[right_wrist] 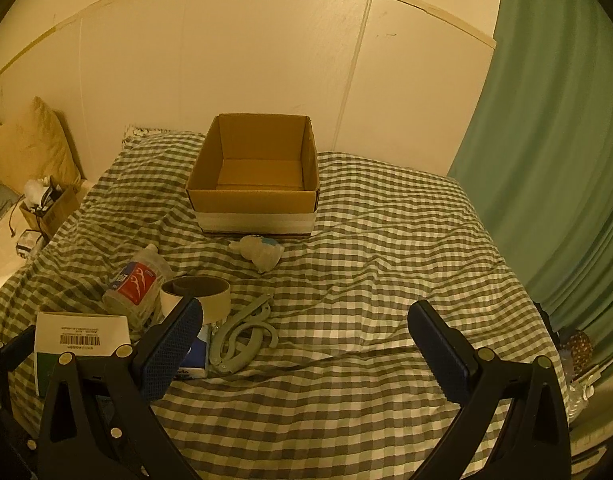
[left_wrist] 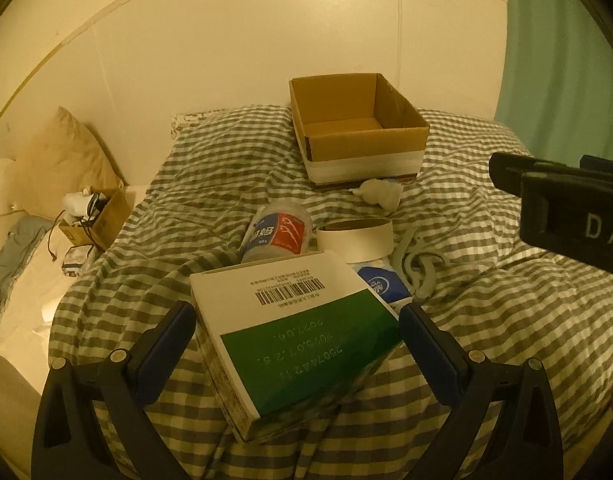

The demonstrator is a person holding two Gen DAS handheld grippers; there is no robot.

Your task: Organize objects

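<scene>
A white and green box (left_wrist: 294, 336) lies tilted on the checked bedspread between the fingers of my left gripper (left_wrist: 296, 344), which is open around it; the pads stand just off its sides. It also shows in the right wrist view (right_wrist: 80, 338). Behind it lie a plastic bottle (left_wrist: 278, 234), a tape roll (left_wrist: 356, 238), a blue and white pack (left_wrist: 382, 286), a grey folding hanger (left_wrist: 418, 264) and a small white toy (left_wrist: 380, 194). An empty cardboard box (left_wrist: 358, 128) stands at the back. My right gripper (right_wrist: 304, 344) is open and empty above the bedspread.
The checked bedspread (right_wrist: 386, 280) covers the bed. A green curtain (right_wrist: 554, 160) hangs on the right. A small carton of cables (left_wrist: 96, 216) and a pillow (left_wrist: 66, 152) sit at the left by the wall.
</scene>
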